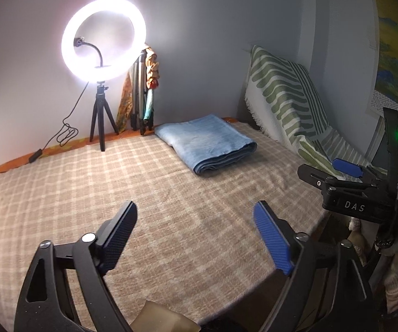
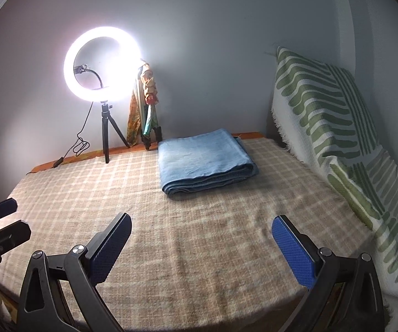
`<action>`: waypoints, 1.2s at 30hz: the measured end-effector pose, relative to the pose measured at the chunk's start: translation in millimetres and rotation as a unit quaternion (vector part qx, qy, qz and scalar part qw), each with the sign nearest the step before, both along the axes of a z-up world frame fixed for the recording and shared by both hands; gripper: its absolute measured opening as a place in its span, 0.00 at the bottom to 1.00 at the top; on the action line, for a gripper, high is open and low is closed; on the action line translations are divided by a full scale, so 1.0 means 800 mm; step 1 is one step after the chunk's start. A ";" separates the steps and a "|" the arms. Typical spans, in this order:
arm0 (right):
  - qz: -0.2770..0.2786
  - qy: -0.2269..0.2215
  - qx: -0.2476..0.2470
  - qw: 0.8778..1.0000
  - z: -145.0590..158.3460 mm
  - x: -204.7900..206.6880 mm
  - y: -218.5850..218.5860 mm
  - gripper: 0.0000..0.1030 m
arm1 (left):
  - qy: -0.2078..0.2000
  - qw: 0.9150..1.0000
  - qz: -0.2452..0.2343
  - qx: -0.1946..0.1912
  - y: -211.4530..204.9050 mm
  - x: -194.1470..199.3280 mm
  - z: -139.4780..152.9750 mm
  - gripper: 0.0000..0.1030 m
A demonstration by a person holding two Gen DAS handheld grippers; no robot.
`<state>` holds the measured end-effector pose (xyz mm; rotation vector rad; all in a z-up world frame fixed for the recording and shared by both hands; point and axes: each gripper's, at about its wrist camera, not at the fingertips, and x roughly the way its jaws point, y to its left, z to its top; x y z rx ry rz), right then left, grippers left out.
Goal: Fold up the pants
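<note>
Folded blue pants (image 2: 204, 160) lie at the far side of the bed (image 2: 199, 249), long edge crosswise, straight ahead of the right claw (image 2: 201, 251) and ahead-right of the left claw (image 1: 196, 235), both wide and empty.

Surface: a bed covered by a beige-and-white checked woven blanket (image 1: 171, 193) is carrying everything; an orange patterned sheet edge (image 1: 60, 145) is showing along the far side by the wall.
Pants: light blue denim pants folded into a flat rectangle (image 2: 203, 160) are lying on the blanket toward the far side, well apart from the near edge.
Lamp: a black tripod with a lit white ring light (image 1: 100, 121) is standing at the far left, its black cable (image 1: 66, 132) trailing over the orange edge.
Right side: a white throw with green stripes (image 2: 337, 138) is draping down onto the bed's right edge.
</note>
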<state>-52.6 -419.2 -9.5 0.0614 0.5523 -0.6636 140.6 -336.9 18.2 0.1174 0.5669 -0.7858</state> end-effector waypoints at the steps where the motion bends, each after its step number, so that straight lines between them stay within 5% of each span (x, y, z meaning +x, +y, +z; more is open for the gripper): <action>1: -0.002 -0.001 -0.005 1.000 0.000 -0.002 0.002 1.00 | -0.001 1.000 0.000 0.000 0.001 -0.002 0.000 0.93; 13: -0.048 -0.024 -0.012 0.999 0.008 -0.015 0.011 1.00 | -0.007 1.000 0.008 -0.002 0.008 -0.008 0.001 0.97; 36: -0.046 -0.020 -0.020 0.999 0.011 -0.010 0.023 1.00 | -0.006 1.000 0.013 -0.004 0.016 -0.009 0.002 0.97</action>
